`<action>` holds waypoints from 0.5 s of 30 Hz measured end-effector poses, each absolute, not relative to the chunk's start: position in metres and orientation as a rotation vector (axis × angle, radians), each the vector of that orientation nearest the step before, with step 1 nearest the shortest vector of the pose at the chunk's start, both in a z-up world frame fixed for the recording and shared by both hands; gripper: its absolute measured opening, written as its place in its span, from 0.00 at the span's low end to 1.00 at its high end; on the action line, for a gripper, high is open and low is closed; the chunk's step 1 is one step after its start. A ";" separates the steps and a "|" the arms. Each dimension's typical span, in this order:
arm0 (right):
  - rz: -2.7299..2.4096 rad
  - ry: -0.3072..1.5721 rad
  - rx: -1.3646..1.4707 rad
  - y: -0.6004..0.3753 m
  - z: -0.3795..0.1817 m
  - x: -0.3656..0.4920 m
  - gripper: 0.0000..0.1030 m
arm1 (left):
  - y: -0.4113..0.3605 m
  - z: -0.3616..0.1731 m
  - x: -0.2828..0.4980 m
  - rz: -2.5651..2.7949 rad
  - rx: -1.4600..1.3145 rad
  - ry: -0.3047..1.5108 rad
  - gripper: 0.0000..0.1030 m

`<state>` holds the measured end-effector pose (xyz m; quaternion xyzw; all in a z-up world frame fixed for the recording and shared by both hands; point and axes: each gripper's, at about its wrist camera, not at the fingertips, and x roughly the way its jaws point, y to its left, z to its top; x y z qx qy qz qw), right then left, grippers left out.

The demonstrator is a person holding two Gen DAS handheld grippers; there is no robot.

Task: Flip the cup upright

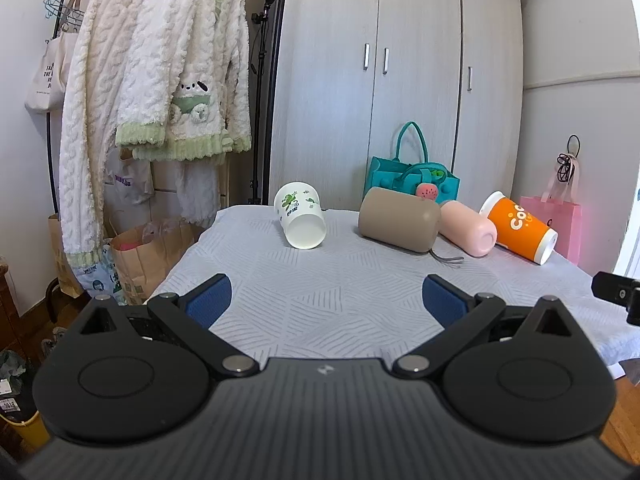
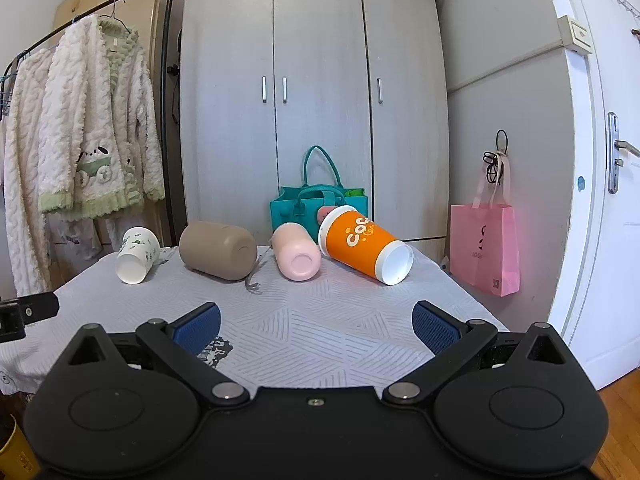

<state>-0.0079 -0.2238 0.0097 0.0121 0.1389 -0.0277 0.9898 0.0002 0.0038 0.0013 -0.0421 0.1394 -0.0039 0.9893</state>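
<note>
Several cups lie on their sides on the grey patterned table cloth (image 1: 320, 304) (image 2: 320, 320): a white cup with green prints (image 1: 301, 216) (image 2: 137, 255), a tan cup (image 1: 398, 220) (image 2: 218, 250), a pink cup (image 1: 468, 229) (image 2: 297, 252) and an orange cup (image 1: 520, 226) (image 2: 366, 245). My left gripper (image 1: 327, 302) is open and empty, near the table's front, short of the white and tan cups. My right gripper (image 2: 316, 326) is open and empty, short of the pink and orange cups.
A teal bag (image 1: 412, 176) (image 2: 318, 200) stands behind the cups before a grey wardrobe (image 2: 312, 100). A clothes rack with fleece robes (image 1: 160, 80) stands left. A pink bag (image 2: 486, 248) hangs right. Paper bags (image 1: 152, 252) sit on the floor left.
</note>
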 end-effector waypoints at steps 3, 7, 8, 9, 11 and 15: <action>-0.054 0.280 0.025 -0.224 0.010 -0.007 1.00 | 0.004 0.000 0.001 -0.013 -0.093 0.281 1.00; -0.056 0.281 0.023 -0.224 0.009 -0.007 1.00 | 0.005 -0.001 0.002 -0.012 -0.101 0.281 1.00; -0.056 0.281 0.023 -0.223 0.009 -0.007 1.00 | 0.005 -0.002 0.001 -0.011 -0.102 0.280 1.00; -0.056 0.282 0.024 -0.224 0.009 -0.007 1.00 | 0.005 -0.002 0.001 -0.010 -0.104 0.280 1.00; -0.056 0.285 0.026 -0.223 0.009 -0.007 1.00 | 0.005 -0.003 0.001 -0.009 -0.106 0.281 1.00; -0.055 0.285 0.025 -0.224 0.009 -0.007 1.00 | 0.005 -0.003 0.001 -0.011 -0.106 0.282 1.00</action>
